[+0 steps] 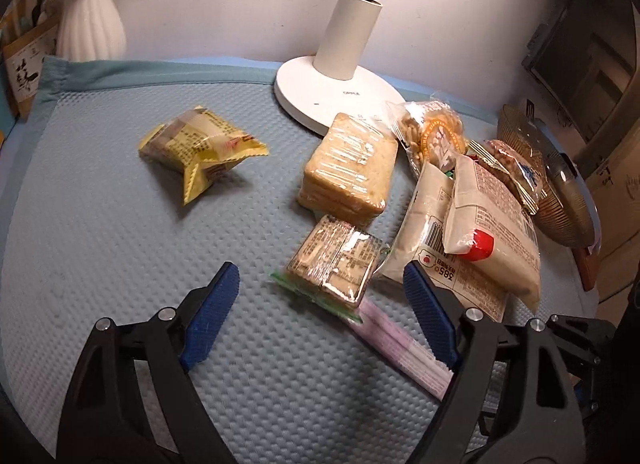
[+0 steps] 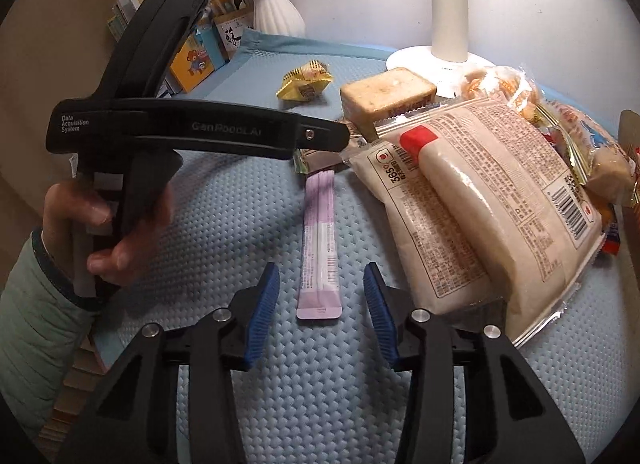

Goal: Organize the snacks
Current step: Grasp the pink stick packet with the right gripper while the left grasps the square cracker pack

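Left gripper (image 1: 322, 286) hangs over the blue textured mat (image 1: 100, 248), blue fingers (image 1: 212, 316) spread wide, nothing between them. Just ahead of its fingertips lies a green-edged cracker pack (image 1: 334, 264), flat on the mat. Beyond that, a clear-wrapped stack of square crackers (image 1: 350, 166), sitting just in front of the white lamp base (image 1: 304, 90). A crumpled yellow snack wrapper (image 1: 200, 150) lies alone on the left part of the mat, well apart from the rest.

Right gripper (image 2: 320, 292) also has its fingers apart and empty — a lilac stick sachet (image 2: 319, 240) lies lengthwise on the mat, its near end between the fingertips in this view; whether they touch it, cannot tell. Right of the sachet, a large beige snack bag (image 2: 532, 200) with a red-capped white tube (image 2: 468, 192) lying across it. Behind the bag, more snack packets in clear wrap, a round-cookie pack (image 1: 434, 132) among them, piled at the mat's right edge beside a woven basket (image 1: 560, 212).

In the right wrist view the left gripper's black body reads "Data Acquisition System", held by a hand (image 2: 104, 224) in a pale green sleeve. White ribbed vase (image 2: 278, 10) with blue flowers and some small boxes (image 2: 192, 60) stand past the mat's far-left corner.
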`<action>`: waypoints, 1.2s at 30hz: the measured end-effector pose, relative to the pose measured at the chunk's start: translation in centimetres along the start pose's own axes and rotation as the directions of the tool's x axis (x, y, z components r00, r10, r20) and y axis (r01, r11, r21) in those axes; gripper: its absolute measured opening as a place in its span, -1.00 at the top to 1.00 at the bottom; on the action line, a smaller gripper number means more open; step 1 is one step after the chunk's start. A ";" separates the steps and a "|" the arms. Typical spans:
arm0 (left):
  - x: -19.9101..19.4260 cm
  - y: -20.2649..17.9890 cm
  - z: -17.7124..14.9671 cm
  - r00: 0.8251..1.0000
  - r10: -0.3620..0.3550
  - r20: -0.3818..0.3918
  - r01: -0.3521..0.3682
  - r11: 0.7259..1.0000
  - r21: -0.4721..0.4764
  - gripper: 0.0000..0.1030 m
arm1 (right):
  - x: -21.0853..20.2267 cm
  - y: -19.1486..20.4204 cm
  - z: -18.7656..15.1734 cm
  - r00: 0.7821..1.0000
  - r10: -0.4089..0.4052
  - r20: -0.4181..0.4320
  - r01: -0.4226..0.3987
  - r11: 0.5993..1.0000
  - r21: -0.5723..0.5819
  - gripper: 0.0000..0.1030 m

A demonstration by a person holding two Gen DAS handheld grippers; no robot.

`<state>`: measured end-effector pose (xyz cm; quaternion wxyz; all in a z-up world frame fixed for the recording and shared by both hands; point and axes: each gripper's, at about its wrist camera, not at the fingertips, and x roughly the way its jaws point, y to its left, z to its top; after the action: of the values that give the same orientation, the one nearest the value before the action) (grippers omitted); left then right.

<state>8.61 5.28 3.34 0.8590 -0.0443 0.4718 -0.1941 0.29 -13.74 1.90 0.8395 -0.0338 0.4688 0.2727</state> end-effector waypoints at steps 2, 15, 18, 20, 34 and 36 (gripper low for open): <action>0.8 -0.2 0.2 1.000 -0.005 -0.012 0.005 1.000 0.029 -0.62 | 0.7 0.5 0.2 1.000 -0.014 -0.006 0.014 1.000 -0.021 0.15; 2.3 -0.6 0.5 1.000 -0.011 -0.008 0.012 0.999 0.053 -0.14 | 2.3 2.5 0.2 0.989 -0.149 0.010 0.149 0.982 -0.116 0.59; 1.6 -1.0 0.1 1.000 -0.006 0.004 0.006 0.999 0.052 0.15 | 1.5 2.9 -0.6 0.988 -0.156 0.005 0.155 0.980 -0.122 0.59; 1.1 -1.1 -0.4 1.000 0.029 0.009 -0.029 0.999 0.038 0.15 | 0.5 2.9 -1.4 0.989 -0.146 0.004 0.146 0.982 -0.116 0.59; -3.8 -5.0 -9.1 0.999 0.003 0.037 -0.002 0.999 -0.041 0.15 | -7.8 -2.2 -11.3 0.960 -0.275 -0.045 0.276 0.960 0.035 0.59; -3.5 -6.0 -9.7 1.000 -0.014 0.026 0.015 0.999 -0.040 0.15 | -9.0 -3.6 -12.3 0.954 -0.295 -0.048 0.299 0.951 0.079 0.59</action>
<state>-2.86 2.09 2.30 0.8624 -0.0674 0.4644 -0.1901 -11.15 -24.46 1.58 0.8632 -0.0729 0.4844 0.1224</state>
